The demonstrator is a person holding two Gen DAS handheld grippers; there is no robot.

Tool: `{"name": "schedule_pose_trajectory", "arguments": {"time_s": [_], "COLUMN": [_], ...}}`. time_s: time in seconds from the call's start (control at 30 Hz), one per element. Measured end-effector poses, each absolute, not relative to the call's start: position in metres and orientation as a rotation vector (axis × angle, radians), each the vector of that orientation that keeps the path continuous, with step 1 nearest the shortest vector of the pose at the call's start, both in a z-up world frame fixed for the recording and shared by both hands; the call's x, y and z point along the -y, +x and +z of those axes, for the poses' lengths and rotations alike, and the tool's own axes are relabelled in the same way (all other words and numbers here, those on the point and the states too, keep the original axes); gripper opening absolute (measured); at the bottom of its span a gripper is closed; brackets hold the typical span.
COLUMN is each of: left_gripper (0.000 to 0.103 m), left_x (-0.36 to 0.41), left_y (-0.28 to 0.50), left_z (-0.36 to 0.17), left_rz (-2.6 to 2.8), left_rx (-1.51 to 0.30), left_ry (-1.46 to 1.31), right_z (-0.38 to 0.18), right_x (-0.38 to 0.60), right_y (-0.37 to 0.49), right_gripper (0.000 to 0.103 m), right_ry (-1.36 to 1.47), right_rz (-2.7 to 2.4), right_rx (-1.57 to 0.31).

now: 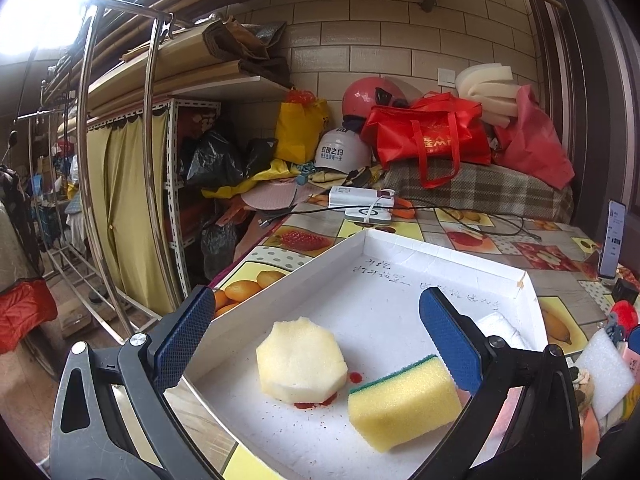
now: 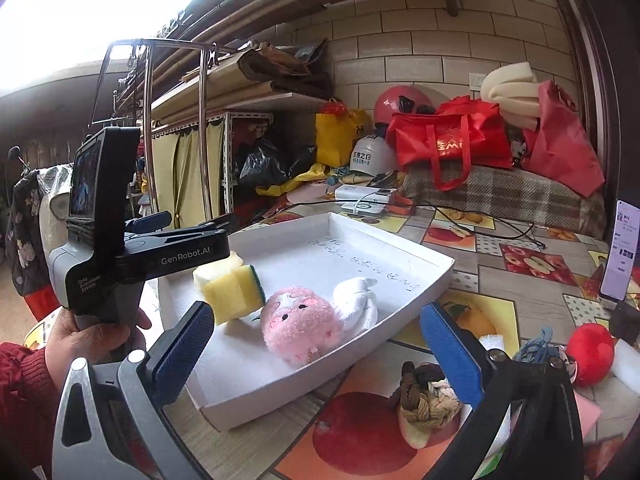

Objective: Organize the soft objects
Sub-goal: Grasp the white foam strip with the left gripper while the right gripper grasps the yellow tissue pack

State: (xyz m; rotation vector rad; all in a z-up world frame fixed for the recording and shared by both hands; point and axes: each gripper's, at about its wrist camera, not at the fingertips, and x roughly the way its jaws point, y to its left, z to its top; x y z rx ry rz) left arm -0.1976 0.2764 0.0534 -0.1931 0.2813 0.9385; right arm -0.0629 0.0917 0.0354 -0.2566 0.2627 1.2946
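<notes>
A shallow white box (image 1: 400, 244) (image 2: 420, 292) lies on the fruit-print tablecloth. In it are a pale octagonal foam piece (image 1: 300, 360) (image 2: 216, 268), a yellow sponge with a green scrub face (image 1: 404, 400) (image 2: 234, 292), a rolled white sock (image 1: 498, 326) (image 2: 358, 304) and a pink plush toy (image 2: 300, 324). My left gripper (image 1: 316, 302) hovers open above the foam and sponge, touching neither. My right gripper (image 2: 318, 314) stands open at the box's near edge, with the plush lying free beyond its fingers. The left wrist view does not show the plush.
Outside the box to the right lie a braided brown and cream bundle (image 2: 424, 396), a red plush ball (image 2: 590, 354), blue yarn (image 2: 536, 346) and a white foam block (image 1: 604, 376). A phone (image 2: 622, 252) stands at the far right. Chargers and cables (image 1: 368, 204) sit behind.
</notes>
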Motion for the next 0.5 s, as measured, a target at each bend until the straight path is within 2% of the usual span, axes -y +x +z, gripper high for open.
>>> {"name": "schedule_pose_trajectory", "arguments": {"time_s": [0.3, 0.5], "left_gripper": [0.103, 0.103], "left_x": [-0.236, -0.171], "left_y": [-0.183, -0.158], "left_z": [0.051, 0.056], "left_rz": [0.821, 0.604], "left_rx": [-0.317, -0.325], "left_ry": [-0.164, -0.055], "right_z": [0.035, 0.034], "right_x": [-0.040, 0.013], "right_y": [-0.024, 0.025], "right_gripper": [0.103, 0.103], "right_ry": [-0.221, -0.216], "right_rz": [1.204, 1.088], "right_rx": [-0.322, -0.415]}}
